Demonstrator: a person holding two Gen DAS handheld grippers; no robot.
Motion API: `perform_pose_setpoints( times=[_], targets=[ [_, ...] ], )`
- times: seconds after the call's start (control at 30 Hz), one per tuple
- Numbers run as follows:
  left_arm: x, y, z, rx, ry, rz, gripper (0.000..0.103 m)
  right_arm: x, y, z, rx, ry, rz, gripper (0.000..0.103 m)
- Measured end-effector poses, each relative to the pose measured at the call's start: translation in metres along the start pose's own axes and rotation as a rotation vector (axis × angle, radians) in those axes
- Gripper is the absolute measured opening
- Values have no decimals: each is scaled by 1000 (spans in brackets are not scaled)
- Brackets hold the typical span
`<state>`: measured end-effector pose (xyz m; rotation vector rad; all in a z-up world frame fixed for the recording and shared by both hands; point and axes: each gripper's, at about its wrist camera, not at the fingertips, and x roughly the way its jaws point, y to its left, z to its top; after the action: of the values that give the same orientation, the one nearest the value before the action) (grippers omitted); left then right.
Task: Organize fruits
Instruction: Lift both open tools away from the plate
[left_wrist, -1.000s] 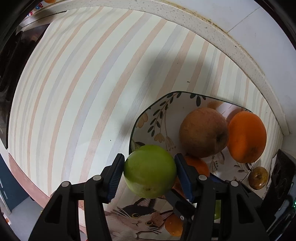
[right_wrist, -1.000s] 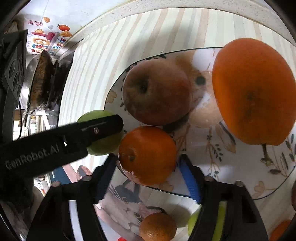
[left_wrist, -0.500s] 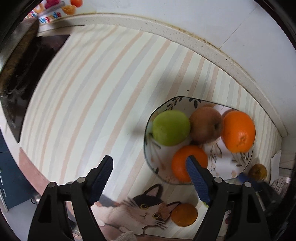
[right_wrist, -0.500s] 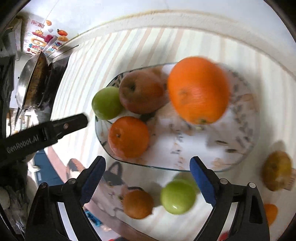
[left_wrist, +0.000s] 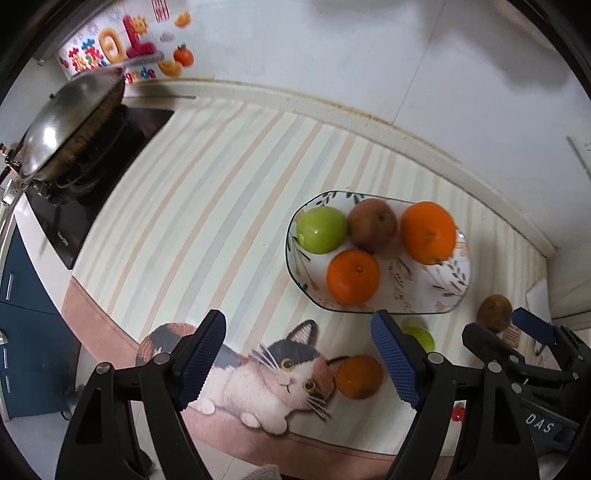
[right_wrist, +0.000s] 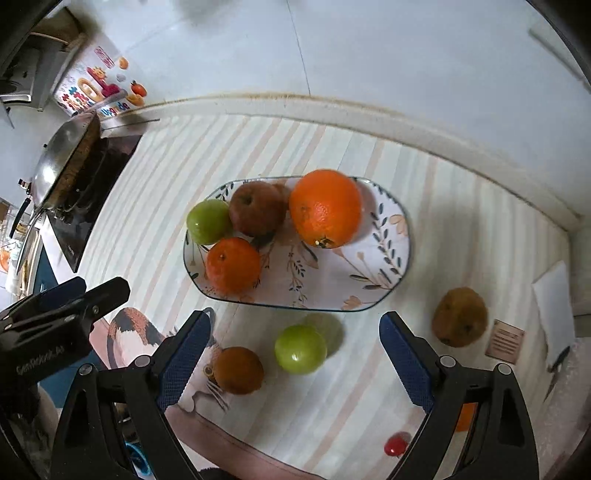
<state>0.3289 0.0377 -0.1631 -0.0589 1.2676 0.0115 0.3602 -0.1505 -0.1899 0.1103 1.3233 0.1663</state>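
The right gripper (right_wrist: 293, 360), spread wide and holding nothing, hangs right over the loose green apple (right_wrist: 300, 349) lying just near of the plate (right_wrist: 388, 291).

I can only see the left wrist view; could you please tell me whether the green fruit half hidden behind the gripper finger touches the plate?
Observer: No. The right wrist view shows the green fruit whole, lying on the mat, apart from the plate.
Operator: Thank you. Is the right gripper holding anything?
Observer: No. The right gripper is wide open and empty.
Operator: Is anything else loose that I cannot see?
Observer: Yes, something orange shows behind that gripper's finger, too hidden to identify.
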Motion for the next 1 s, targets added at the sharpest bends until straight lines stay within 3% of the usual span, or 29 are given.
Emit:
perform_pose_setpoints(
  times=[0.5, 0.77, 1.0],
  targets=[
    [-81, -13, -44, 23, -160, -4, 80, -94, 8, -46, -27, -146, -14, 95],
    [-86, -19, -59, 19, -163, -22, 80, -125, 5, -62, -10, -184, 3, 95],
    [-62, -26, -58, 21, -111, -14, 80, -116, -29, -58, 95, -165, 17, 95]
  ],
)
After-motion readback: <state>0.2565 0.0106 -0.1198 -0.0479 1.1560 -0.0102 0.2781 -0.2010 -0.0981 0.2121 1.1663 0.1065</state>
